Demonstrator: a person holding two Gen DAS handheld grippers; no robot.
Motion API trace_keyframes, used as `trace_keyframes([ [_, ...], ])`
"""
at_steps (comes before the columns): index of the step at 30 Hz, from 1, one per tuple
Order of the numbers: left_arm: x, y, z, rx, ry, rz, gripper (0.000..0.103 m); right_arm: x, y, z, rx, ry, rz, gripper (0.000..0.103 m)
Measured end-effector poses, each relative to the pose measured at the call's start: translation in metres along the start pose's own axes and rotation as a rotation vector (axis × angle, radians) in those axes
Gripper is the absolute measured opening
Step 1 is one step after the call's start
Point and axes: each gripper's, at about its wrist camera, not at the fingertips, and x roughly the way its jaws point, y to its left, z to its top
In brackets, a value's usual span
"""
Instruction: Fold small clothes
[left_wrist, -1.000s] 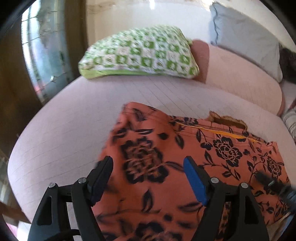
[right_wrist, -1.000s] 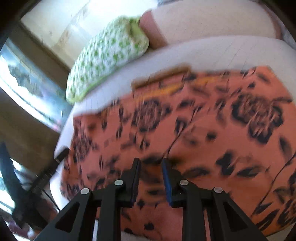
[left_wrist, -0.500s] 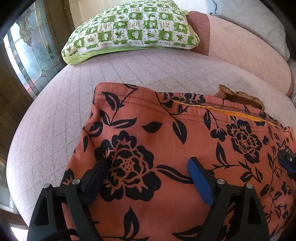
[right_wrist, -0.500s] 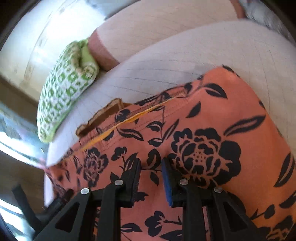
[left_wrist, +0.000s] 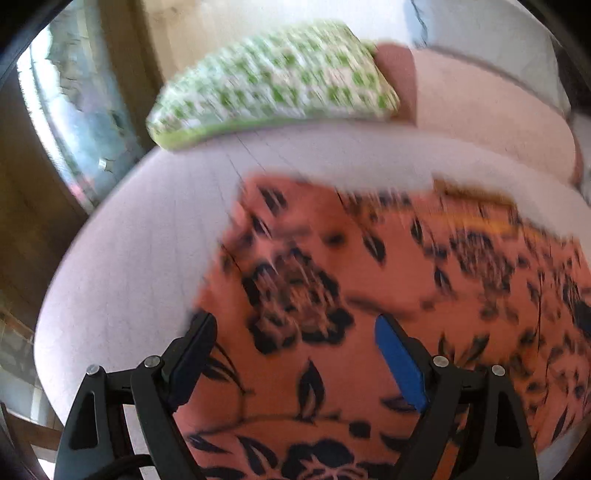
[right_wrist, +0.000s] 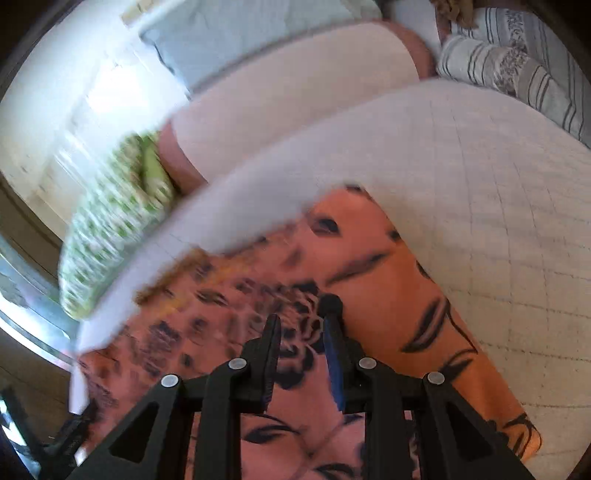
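Cloth (left_wrist: 369, 295), orange with black flowers, lies spread flat on the bed (left_wrist: 140, 258) under both claws. Left claw (left_wrist: 295, 332) gapes wide above it, empty; right claw (right_wrist: 301, 328) hovers narrow, gripping nothing. Folding looks barely begun.

A pale quilted bed (left_wrist: 147, 266) fills both views. At its head lie a green-and-white checked pillow (left_wrist: 280, 77), a pink bolster (left_wrist: 480, 107) and a grey pillow (right_wrist: 236, 33); striped bedding (right_wrist: 517, 62) is bunched at the far right corner. A leaded glass window (left_wrist: 77, 110) in dark wood stands on the left beside a bright cream wall (right_wrist: 74, 92).
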Motion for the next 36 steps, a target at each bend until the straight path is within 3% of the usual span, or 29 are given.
trace_keyframes([
  [4, 0.005, -0.004, -0.007, 0.081, -0.017, 0.011, 0.091, 0.001, 0.005, 0.002, -0.025, 0.001, -0.034, 0.027],
  [9, 0.013, 0.011, -0.008, 0.028, -0.007, -0.056, 0.103, 0.004, 0.016, 0.01, -0.067, 0.079, -0.093, 0.027],
  [12, 0.015, 0.015, -0.008, 0.023, -0.004, -0.072, 0.103, 0.002, 0.024, 0.017, -0.037, 0.131, -0.121, 0.027],
  [18, 0.01, 0.025, 0.004, 0.013, 0.044, -0.121, 0.103, -0.032, 0.055, 0.015, -0.097, 0.063, -0.101, 0.027],
  [25, -0.016, 0.047, 0.016, -0.058, -0.126, -0.05, 0.103, -0.051, 0.091, -0.018, -0.169, 0.078, -0.033, 0.027],
  [28, -0.012, 0.036, 0.012, -0.01, -0.087, -0.036, 0.103, -0.039, 0.097, -0.036, -0.175, 0.135, -0.038, 0.027],
  [32, 0.011, 0.013, 0.002, 0.076, 0.039, 0.007, 0.103, -0.011, 0.09, -0.06, -0.178, 0.253, -0.103, 0.027],
  [36, 0.016, 0.017, 0.005, 0.019, 0.063, -0.022, 0.103, -0.011, 0.094, -0.069, -0.238, 0.186, -0.121, 0.028],
])
